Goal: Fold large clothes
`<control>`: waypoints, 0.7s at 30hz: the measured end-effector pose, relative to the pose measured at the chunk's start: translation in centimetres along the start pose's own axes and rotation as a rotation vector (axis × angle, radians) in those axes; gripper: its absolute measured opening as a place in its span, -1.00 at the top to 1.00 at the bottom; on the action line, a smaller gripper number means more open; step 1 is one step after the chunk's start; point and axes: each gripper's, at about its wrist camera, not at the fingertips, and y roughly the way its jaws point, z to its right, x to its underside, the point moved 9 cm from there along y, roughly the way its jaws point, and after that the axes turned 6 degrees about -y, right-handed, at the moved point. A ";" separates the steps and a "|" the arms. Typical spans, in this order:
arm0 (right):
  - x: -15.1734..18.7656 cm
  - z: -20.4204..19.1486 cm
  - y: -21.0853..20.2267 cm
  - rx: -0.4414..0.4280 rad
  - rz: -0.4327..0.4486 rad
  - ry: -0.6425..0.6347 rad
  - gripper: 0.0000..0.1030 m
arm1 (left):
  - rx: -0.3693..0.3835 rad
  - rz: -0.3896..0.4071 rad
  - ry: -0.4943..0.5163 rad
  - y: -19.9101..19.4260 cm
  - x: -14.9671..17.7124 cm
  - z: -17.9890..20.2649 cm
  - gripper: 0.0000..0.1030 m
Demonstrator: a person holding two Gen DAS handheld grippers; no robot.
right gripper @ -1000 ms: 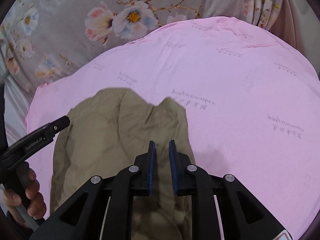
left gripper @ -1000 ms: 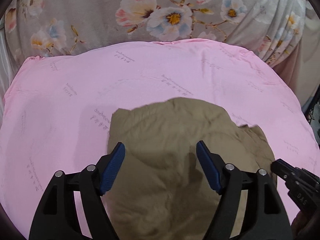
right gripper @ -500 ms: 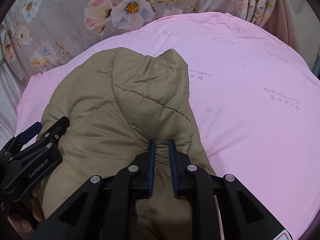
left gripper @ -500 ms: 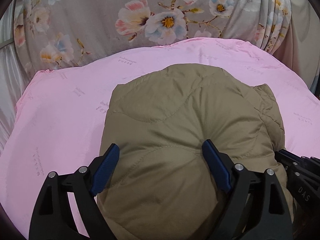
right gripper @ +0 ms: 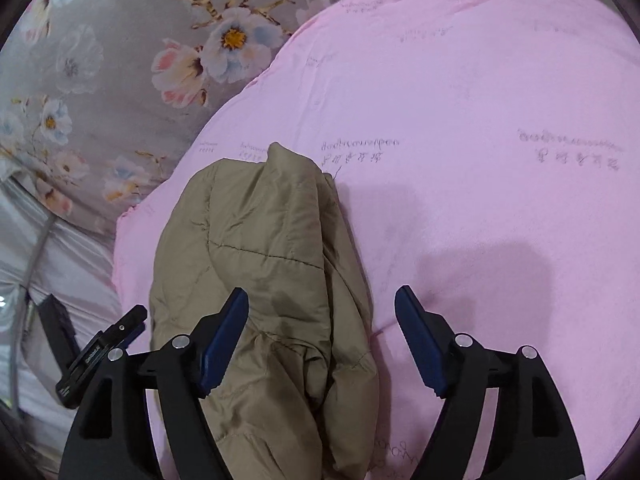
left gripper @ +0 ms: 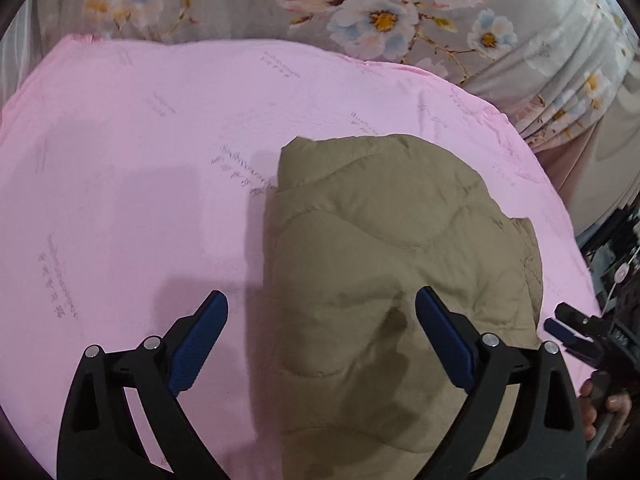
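Observation:
A tan quilted jacket [left gripper: 384, 264] lies folded in a bundle on the pink sheet [left gripper: 132, 184]. My left gripper [left gripper: 320, 340] is open and empty, hovering over the jacket's near left part; its right finger is over the fabric, its left finger over the sheet. In the right wrist view the jacket [right gripper: 264, 256] lies at lower left. My right gripper [right gripper: 322, 336] is open and empty above the jacket's right edge. The right gripper also shows at the left wrist view's right edge [left gripper: 568, 328].
The pink sheet [right gripper: 480, 120] covers a bed. A grey floral cover [left gripper: 360, 12] lies beyond its far edge, also in the right wrist view [right gripper: 120, 60]. Dark gear and a cable [left gripper: 616, 264] stand off the bed's right side.
My right gripper was shut on the jacket and has opened, letting it go. The jacket has been laid down on the sheet. Both grippers have drawn back from it.

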 end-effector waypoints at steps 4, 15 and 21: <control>0.8 0.3 3.4 -0.121 -0.137 0.066 -0.47 | 0.154 -0.165 -0.116 2.5 0.3 -2.1 -0.80; 0.9 -5.3 7.4 -0.271 -0.164 -0.056 -0.80 | 0.444 -0.336 -0.160 5.9 2.8 1.6 -0.91; 0.1 -7.9 7.4 -0.302 -0.098 -0.089 0.12 | 0.387 -0.242 -0.057 5.1 1.7 3.5 -0.68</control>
